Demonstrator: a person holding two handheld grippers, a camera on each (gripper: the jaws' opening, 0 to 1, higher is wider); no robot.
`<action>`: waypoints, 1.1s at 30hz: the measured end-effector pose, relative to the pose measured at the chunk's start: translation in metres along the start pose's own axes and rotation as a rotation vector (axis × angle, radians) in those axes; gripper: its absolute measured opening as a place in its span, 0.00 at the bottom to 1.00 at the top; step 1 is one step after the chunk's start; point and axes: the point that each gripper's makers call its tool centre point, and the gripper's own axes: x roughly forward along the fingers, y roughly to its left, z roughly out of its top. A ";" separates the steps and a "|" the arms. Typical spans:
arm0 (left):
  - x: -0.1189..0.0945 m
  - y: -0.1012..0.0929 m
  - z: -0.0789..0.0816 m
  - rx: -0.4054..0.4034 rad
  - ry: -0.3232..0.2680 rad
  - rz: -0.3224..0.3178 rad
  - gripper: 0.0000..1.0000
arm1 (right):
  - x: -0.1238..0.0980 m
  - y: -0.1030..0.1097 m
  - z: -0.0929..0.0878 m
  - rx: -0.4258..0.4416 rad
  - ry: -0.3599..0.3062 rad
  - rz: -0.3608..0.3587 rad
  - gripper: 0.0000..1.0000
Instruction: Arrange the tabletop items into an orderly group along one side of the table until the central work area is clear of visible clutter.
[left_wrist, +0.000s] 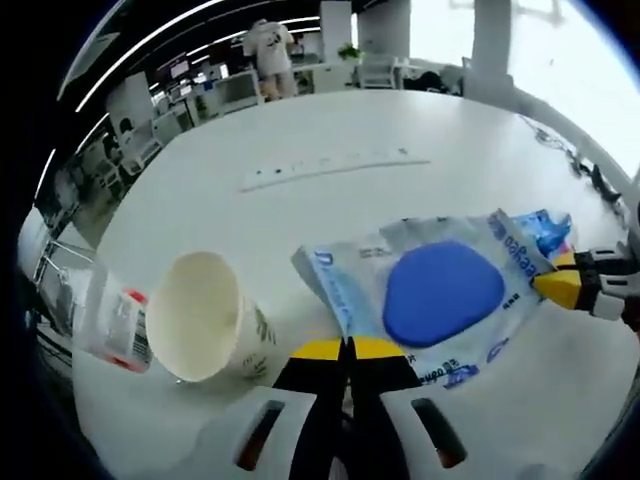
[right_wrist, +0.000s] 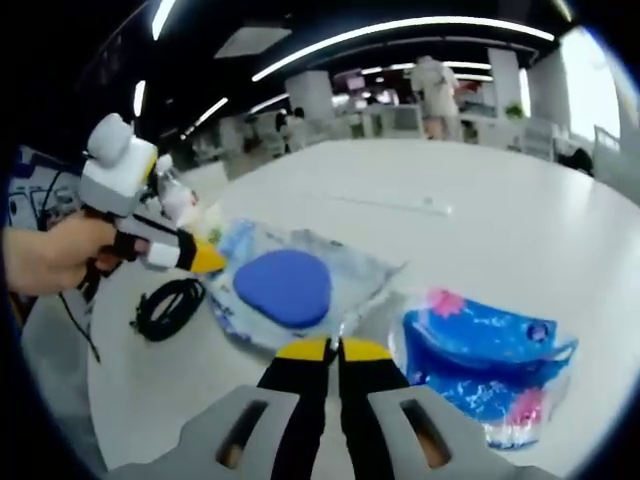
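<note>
A clear plastic bag (left_wrist: 440, 300) with blue print holds a round blue pad (left_wrist: 443, 292) and lies in the middle of the white table (left_wrist: 300, 120). My left gripper (left_wrist: 347, 345) is shut, its yellow tips pinching the bag's near edge. My right gripper (left_wrist: 553, 285) comes in from the right, tips on the bag's far corner. In the right gripper view the same bag (right_wrist: 350, 275) and pad (right_wrist: 283, 287) lie ahead, my right gripper (right_wrist: 335, 347) is shut on its near edge, and the left gripper (right_wrist: 212, 262), held by a hand (right_wrist: 45, 255), touches the bag's left corner.
A paper cup (left_wrist: 205, 315) lies on its side beside a clear bottle (left_wrist: 115, 325) with a red label. A blue packet (right_wrist: 490, 350) lies right of the bag and a black cable coil (right_wrist: 168, 305) left of it. A white power strip (left_wrist: 335, 168) lies farther back. A person (left_wrist: 268, 50) stands beyond the table.
</note>
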 end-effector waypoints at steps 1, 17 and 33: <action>0.000 0.000 0.000 0.004 -0.002 0.003 0.00 | 0.001 0.001 -0.001 0.001 0.001 0.002 0.00; 0.005 0.002 -0.008 0.012 0.017 0.014 0.00 | 0.004 0.000 -0.018 0.107 0.020 -0.005 0.01; 0.007 0.005 -0.006 -0.003 0.000 0.027 0.00 | 0.001 0.005 -0.018 0.180 -0.012 -0.007 0.11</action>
